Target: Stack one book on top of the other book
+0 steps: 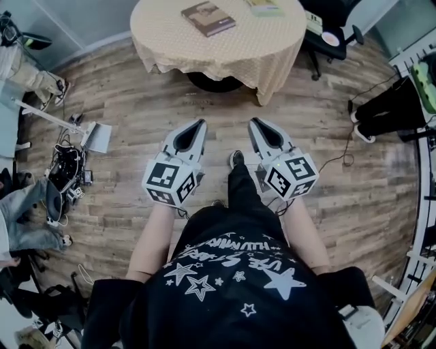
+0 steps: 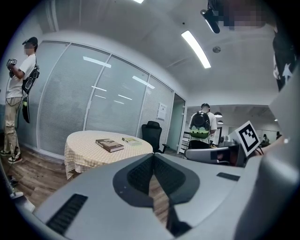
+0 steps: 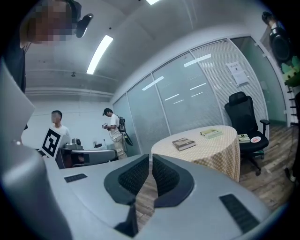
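A brown book (image 1: 208, 18) lies on the round table (image 1: 218, 51) with the cream checked cloth, at the top of the head view. A pale green book (image 1: 264, 7) lies further right at the table's far edge. Both books show small in the left gripper view, the brown book (image 2: 109, 145) and the green book (image 2: 131, 140), and in the right gripper view, the brown book (image 3: 183, 144) and the green book (image 3: 211, 133). My left gripper (image 1: 201, 124) and right gripper (image 1: 252, 123) hover side by side over the wooden floor, well short of the table. Both are shut with nothing held.
A black office chair (image 1: 327, 31) stands right of the table, with small things on its seat. Cables and gear (image 1: 68, 170) lie on the floor at left. A person (image 2: 18, 93) stands by the glass wall and another with a backpack (image 2: 201, 129) stands further off.
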Demonstrator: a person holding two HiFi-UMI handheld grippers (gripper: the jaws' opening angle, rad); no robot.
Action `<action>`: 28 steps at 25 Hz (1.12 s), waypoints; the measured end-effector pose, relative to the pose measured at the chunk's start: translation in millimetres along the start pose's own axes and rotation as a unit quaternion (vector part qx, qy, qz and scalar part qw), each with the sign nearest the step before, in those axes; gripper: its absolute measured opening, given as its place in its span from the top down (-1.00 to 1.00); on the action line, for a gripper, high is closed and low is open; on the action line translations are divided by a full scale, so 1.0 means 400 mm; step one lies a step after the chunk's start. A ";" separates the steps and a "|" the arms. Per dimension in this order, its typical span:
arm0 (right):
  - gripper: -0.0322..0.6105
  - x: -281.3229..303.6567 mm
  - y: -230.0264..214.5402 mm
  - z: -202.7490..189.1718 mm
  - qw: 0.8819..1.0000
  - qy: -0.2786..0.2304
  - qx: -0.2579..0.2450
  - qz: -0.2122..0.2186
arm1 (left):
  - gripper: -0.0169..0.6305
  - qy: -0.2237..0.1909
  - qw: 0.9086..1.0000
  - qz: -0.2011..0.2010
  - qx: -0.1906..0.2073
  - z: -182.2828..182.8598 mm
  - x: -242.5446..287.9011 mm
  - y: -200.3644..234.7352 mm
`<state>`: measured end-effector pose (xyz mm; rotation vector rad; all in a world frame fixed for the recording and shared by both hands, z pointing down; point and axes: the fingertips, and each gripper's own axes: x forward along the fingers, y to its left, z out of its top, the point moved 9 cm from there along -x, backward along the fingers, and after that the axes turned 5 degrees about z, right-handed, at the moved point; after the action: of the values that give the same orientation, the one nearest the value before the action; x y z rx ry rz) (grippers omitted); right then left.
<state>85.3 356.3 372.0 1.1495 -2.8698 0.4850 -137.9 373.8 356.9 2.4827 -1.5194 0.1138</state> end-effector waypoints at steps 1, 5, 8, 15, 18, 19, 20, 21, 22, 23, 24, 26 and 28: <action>0.78 0.008 -0.018 0.002 1.000 0.001 0.002 -0.001 | 0.91 0.003 1.000 0.001 -0.001 -0.001 0.018 0.004; 0.78 0.043 -0.102 0.018 1.000 0.006 0.010 -0.002 | 0.91 0.010 1.000 0.002 -0.004 0.005 0.105 0.015; 0.78 0.087 -0.169 0.040 1.000 0.003 0.016 0.000 | 0.91 0.013 1.000 0.003 0.001 0.026 0.183 0.033; 0.78 0.183 -0.335 0.129 1.000 -0.007 0.021 0.013 | 0.91 0.010 1.000 0.022 0.015 0.107 0.357 0.068; 0.78 0.215 -0.397 0.162 1.000 -0.008 0.017 0.025 | 0.91 0.007 0.999 0.032 0.016 0.134 0.414 0.070; 0.78 0.227 -0.416 0.173 0.999 -0.008 0.017 0.029 | 0.91 0.007 0.999 0.035 0.018 0.143 0.430 0.070; 0.78 0.239 -0.434 0.182 0.999 -0.009 0.017 0.034 | 0.91 0.007 0.999 0.039 0.021 0.151 0.446 0.071; 0.78 0.250 -0.451 0.190 0.999 -0.011 0.018 0.037 | 0.91 0.008 0.999 0.042 0.024 0.157 0.460 0.071; 0.78 0.258 -0.468 0.196 0.999 -0.012 0.019 0.040 | 0.91 0.010 0.999 0.044 0.027 0.162 0.473 0.070; 0.78 0.265 -0.484 0.200 0.999 -0.013 0.021 0.041 | 0.91 0.012 0.998 0.046 0.029 0.166 0.484 0.070; 0.78 0.272 -0.499 0.204 0.999 -0.015 0.023 0.042 | 0.91 0.013 0.998 0.048 0.029 0.170 0.493 0.071; 0.78 0.288 -0.524 0.214 0.998 -0.017 0.027 0.048 | 0.91 0.013 0.998 0.056 0.026 0.181 0.510 0.079; 0.78 0.304 -0.548 0.221 0.998 -0.020 0.028 0.055 | 0.91 0.011 0.998 0.065 0.022 0.190 0.528 0.086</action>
<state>153.6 99.4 364.7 1.0232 -2.9842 0.5550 -75.4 157.6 327.1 2.4057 -1.6867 0.1969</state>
